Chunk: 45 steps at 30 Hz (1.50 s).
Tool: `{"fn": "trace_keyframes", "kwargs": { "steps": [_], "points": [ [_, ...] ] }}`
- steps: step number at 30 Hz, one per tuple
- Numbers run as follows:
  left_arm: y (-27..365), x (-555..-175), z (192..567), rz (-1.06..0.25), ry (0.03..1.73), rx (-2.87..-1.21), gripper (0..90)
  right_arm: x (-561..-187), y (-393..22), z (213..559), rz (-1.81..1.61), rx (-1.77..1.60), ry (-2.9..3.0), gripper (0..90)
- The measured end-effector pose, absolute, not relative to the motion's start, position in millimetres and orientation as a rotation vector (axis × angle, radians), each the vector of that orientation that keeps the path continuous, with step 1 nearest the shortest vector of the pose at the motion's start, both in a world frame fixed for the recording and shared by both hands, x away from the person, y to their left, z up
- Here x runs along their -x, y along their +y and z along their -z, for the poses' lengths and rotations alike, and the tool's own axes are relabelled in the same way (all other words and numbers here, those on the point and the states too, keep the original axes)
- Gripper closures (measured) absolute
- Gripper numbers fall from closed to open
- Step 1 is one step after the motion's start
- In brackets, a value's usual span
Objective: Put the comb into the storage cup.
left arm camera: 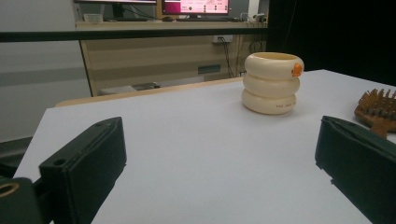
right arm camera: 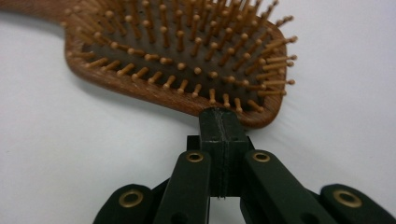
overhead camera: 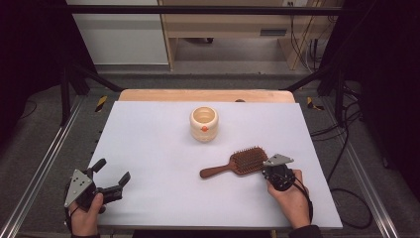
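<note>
On the white bench (overhead camera: 158,148), a wooden hairbrush (overhead camera: 237,164) lies bristles up at the near right, its handle pointing left. The right hand-held gripper (overhead camera: 270,170) has its jaws pressed together, their tips touching the rim of the brush head; whether they pinch it cannot be told. The left hand-held gripper (overhead camera: 112,174) rests at the near left corner, jaws wide apart, holding nothing. A cream ribbed cup (overhead camera: 204,123) stands upright mid-bench, well apart from both.

Layout around the hairbrush (overhead camera: 242,162)

Behind and to its left on the table (overhead camera: 158,148), well apart: cup (overhead camera: 204,124). Touching its right end: right gripper (overhead camera: 277,171). Far left, near the table's front corner: left gripper (overhead camera: 111,178).
</note>
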<state>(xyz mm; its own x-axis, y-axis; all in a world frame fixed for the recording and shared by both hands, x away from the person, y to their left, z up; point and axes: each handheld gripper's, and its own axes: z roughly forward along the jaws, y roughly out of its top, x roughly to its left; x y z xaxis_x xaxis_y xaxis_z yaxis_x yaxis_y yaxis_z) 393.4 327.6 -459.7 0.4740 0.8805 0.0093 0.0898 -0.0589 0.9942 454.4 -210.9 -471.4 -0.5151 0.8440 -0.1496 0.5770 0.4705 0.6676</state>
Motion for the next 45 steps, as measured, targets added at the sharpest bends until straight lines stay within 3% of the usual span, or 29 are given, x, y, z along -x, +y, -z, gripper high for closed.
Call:
{"fn": "trace_keyframes", "kwargs": {
  "steps": [45],
  "points": [
    [327, -395, 461, -0.804, 0.897, -1.515, 1.9, -525, -217, 472, -1.025, -1.424, 2.296, 90.0]
  ]
}}
